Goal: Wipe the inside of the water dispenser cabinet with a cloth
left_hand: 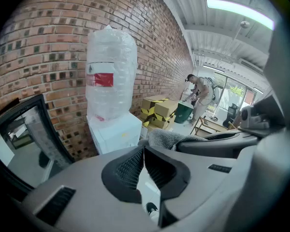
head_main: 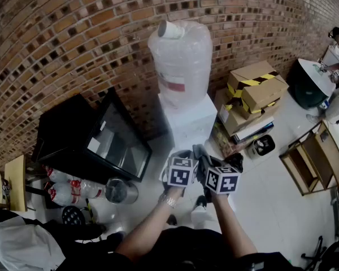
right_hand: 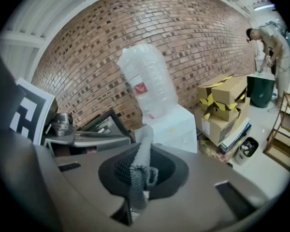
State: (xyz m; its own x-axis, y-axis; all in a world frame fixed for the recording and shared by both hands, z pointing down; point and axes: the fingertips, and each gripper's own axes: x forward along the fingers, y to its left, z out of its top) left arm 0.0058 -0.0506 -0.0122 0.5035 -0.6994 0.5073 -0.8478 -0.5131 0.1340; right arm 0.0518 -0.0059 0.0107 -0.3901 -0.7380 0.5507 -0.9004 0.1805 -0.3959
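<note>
The person holds both grippers close together, side by side, just in front of the white water dispenser (head_main: 189, 123), which stands on the floor (head_main: 271, 208) against a brick wall (head_main: 73, 38). The right gripper (right_hand: 137, 170) has its fingers clamped on a grey knitted cloth (right_hand: 144, 144): a narrow fold of it stands up out of the dark pads and another end hangs below them. The left gripper (left_hand: 144, 151) has its fingers closed with the tips meeting and nothing between them; in its own view the cloth shows just beyond and to the right, bunched at the other gripper's tip. The cloth is near the dispenser but not touching it. A large water bottle (head_main: 181, 61) wrapped in clear plastic, with a red label, sits upright on top of the dispenser. The dispenser's lower front is hidden behind the grippers in the head view. To its left stands a black cabinet with a glass door (head_main: 90, 140); to its right, cardboard boxes (head_main: 254, 92) with yellow-and-black tape are stacked. A person (right_hand: 273, 42) stands well apart, beyond the boxes.
</note>
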